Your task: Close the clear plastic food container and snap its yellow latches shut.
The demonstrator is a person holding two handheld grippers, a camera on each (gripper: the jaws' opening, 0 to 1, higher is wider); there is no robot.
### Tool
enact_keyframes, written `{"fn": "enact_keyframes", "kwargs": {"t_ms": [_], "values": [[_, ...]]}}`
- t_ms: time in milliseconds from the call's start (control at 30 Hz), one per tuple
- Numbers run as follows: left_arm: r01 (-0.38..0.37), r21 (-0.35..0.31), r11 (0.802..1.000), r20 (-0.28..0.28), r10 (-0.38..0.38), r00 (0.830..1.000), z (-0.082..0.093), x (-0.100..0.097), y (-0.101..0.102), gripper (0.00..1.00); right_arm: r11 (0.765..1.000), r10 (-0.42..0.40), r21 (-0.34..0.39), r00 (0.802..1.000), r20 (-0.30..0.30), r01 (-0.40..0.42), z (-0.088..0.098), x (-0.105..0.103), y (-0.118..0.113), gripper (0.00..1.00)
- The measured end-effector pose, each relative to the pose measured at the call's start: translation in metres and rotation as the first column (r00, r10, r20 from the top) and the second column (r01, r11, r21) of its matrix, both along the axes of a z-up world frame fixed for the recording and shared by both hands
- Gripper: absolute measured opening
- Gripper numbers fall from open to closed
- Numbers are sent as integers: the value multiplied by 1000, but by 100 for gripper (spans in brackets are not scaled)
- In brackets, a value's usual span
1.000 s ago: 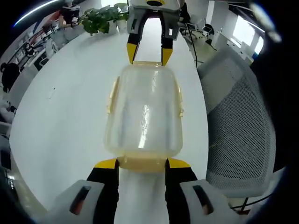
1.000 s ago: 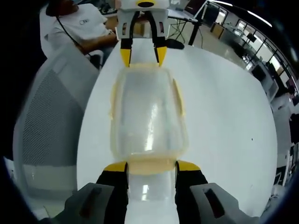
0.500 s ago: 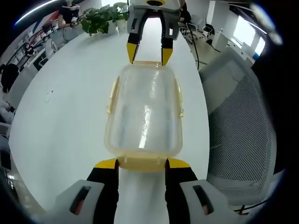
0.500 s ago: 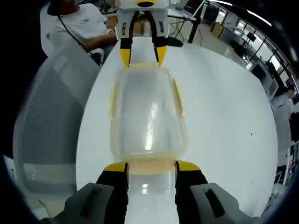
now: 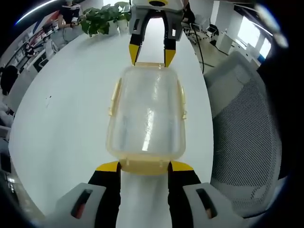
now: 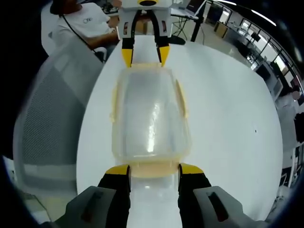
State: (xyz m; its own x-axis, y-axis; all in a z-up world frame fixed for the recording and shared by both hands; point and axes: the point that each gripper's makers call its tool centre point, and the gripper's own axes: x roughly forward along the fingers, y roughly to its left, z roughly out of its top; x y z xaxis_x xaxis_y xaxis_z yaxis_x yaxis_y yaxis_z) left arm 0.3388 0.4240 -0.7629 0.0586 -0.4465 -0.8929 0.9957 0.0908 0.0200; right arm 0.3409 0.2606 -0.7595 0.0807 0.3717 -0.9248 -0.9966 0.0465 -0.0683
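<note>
**Container held end to end, latches next**

The clear rectangular plastic food container with rounded corners [image 5: 146, 114] sits along the narrow white oval worktop [image 5: 66, 118], about mid-width, nearer the edge that faces the grey mesh office chair [image 5: 242, 128]. Lid looks seated. Yellow latch flaps show on both long sides [image 5: 114, 97] and at each short end; I can't tell which ones are snapped.

Left tongs [image 5: 142, 167]: jaws apart, yellow tips bracketing the near short-end yellow latch [image 5: 145, 166], touching or just beside it. Not clamped on anything I can confirm. Right tongs [image 6: 153, 171]: same arrangement at the opposite short end, jaws apart around that end's latch [image 6: 153, 167]. In the left gripper view the right tongs come in at the far end of the box.

Handling, my read:
- Light, seems empty. Will skate on the smooth worktop if pushed from one end only, so opposing pressure from both ends makes sense.
- Thin walls, some flex; lid centre will bow. Press at the rim and the latches, not mid-lid.
- Glossy plastic, slippery for the tips. Flaps are the grab points: push each flap's free edge down and inward over the rim lip.
- Latch hinges are thin; avoid twisting them sideways.

Potted green plant [image 5: 102, 19] near the far end of the worktop, well clear. A seated person [image 6: 80, 23] is beyond the worktop's end in the right gripper view.
</note>
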Motion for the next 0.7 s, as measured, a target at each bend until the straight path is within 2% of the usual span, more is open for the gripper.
{"fn": "enact_keyframes", "kwargs": {"t_ms": [700], "values": [[-17,7,1000,-3,18,1000,-2,-4,-27,37,1000,19,-9,1000,0,-19,-6,0,-27,37]]}}
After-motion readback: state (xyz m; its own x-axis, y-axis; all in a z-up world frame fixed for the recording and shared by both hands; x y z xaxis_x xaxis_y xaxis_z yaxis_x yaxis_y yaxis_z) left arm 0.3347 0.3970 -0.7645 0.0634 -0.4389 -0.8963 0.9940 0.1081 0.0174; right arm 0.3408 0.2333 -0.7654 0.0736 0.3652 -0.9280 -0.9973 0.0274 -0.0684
